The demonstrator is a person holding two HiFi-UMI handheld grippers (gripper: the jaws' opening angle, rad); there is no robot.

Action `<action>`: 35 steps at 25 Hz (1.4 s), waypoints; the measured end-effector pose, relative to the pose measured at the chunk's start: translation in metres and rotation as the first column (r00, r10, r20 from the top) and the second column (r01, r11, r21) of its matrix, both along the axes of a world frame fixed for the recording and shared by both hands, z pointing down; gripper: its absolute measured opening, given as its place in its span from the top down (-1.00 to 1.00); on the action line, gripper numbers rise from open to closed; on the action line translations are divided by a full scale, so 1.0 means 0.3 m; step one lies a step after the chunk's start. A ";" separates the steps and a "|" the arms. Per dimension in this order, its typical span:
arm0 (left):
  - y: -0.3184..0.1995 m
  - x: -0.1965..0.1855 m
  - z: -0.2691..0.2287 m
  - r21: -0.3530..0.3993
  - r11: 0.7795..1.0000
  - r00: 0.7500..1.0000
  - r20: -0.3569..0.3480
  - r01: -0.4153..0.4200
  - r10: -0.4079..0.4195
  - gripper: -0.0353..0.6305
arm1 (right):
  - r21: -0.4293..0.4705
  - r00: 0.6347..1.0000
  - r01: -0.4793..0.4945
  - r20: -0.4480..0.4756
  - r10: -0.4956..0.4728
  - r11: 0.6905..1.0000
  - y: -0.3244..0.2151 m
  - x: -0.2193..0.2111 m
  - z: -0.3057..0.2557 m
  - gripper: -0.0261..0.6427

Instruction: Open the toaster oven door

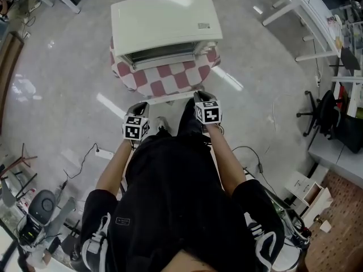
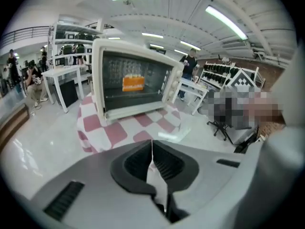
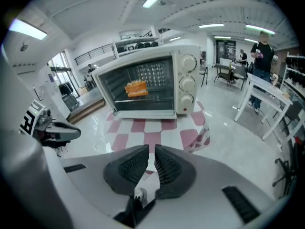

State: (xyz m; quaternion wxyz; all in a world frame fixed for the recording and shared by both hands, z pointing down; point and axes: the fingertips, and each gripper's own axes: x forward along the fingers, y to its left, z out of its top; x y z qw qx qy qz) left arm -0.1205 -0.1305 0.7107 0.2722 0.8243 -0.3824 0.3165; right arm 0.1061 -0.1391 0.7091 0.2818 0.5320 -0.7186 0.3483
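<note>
Toaster oven (image 1: 164,21) sits upper centre in head view on the checked-cloth table (image 1: 170,83), with both claws below it and clear of it. Left claw (image 2: 152,149) pressed together, empty. Right claw (image 3: 151,152) a slit apart, empty. Oven cream, glass door (image 3: 159,99) shut, orange item (image 3: 136,88) inside.

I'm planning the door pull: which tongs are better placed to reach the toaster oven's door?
Right, probably. The right tongs face the closed door squarely with jaws slightly apart and sit nearer the toaster oven; the left tongs are shut and see it obliquely.
</note>
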 end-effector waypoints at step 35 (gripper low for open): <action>-0.035 0.090 -0.949 0.618 0.756 0.956 -0.290 0.216 -0.037 0.85 | 0.606 0.999 -0.021 0.046 -0.009 0.795 0.056 -0.190 -0.793 0.84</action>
